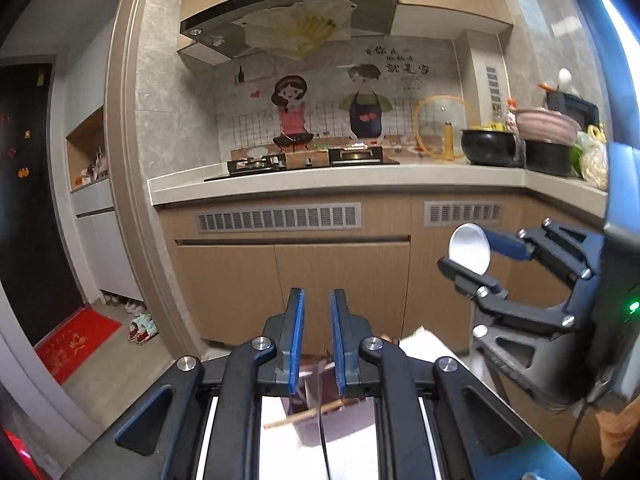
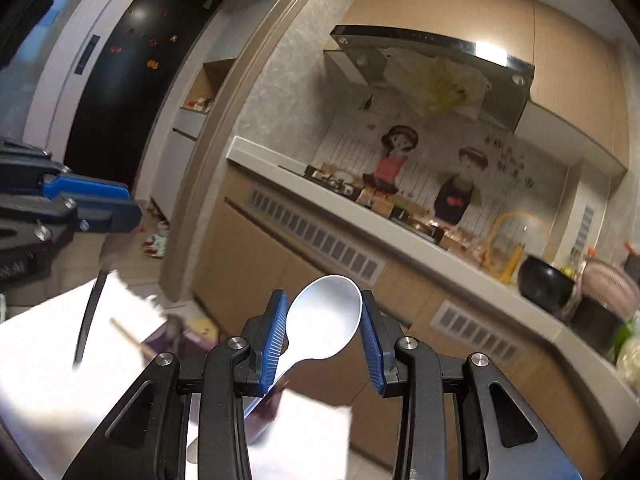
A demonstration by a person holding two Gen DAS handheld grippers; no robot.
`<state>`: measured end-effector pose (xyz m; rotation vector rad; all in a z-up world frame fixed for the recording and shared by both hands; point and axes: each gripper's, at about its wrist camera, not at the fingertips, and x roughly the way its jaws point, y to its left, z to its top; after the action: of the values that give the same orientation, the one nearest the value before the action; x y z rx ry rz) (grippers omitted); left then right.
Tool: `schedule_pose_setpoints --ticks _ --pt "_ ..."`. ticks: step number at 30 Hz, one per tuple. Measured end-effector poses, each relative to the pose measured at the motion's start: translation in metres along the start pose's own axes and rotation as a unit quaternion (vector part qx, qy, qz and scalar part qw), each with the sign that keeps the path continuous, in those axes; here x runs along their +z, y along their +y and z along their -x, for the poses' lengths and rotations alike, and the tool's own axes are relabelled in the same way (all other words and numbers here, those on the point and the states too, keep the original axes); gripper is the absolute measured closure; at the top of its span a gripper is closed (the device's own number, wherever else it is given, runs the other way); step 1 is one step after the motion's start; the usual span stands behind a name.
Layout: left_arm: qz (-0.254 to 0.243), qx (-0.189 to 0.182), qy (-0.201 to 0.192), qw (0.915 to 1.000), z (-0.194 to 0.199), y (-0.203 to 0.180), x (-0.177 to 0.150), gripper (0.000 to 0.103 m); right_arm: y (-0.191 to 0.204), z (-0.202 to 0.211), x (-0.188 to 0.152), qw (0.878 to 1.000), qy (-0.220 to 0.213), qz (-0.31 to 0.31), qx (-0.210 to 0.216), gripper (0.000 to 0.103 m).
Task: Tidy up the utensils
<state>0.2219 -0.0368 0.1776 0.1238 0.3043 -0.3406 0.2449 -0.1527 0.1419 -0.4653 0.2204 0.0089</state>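
My right gripper is shut on a pale spoon. The spoon's bowl sits between the blue pads and its handle runs down behind the left finger. The left wrist view shows the same right gripper at the right, with the spoon raised in front of the cabinets. My left gripper is open by a narrow gap with nothing between its pads. Below it stands a dark purple container with a wooden chopstick lying across it. The purple container also shows at the lower left of the right wrist view.
A white tabletop lies below both grippers. Ahead is a kitchen counter with a gas hob, a black pot and stacked bowls at the right. Wooden cabinets stand under it. A dark door and a red mat are at the left.
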Motion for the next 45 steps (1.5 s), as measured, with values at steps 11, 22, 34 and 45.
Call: schedule_pose_setpoints --ticks 11,22,34,45 --pt "-0.008 -0.018 0.083 0.9964 -0.049 0.008 -0.032 0.089 -0.006 -0.053 -0.02 0.998 0.045 -0.024 0.036 0.066" --pt "-0.05 -0.092 0.275 0.9556 -0.081 0.004 -0.178 0.065 0.036 -0.029 -0.148 0.96 0.208 -0.076 0.169 0.066" --pt "-0.017 -0.087 0.353 0.9315 -0.132 0.006 -0.222 0.06 0.071 -0.009 -0.23 0.93 0.278 -0.089 0.221 0.066" --pt "-0.008 -0.079 0.359 0.9299 -0.145 0.004 -0.233 0.061 0.058 -0.008 -0.225 0.93 0.27 -0.113 0.223 0.039"
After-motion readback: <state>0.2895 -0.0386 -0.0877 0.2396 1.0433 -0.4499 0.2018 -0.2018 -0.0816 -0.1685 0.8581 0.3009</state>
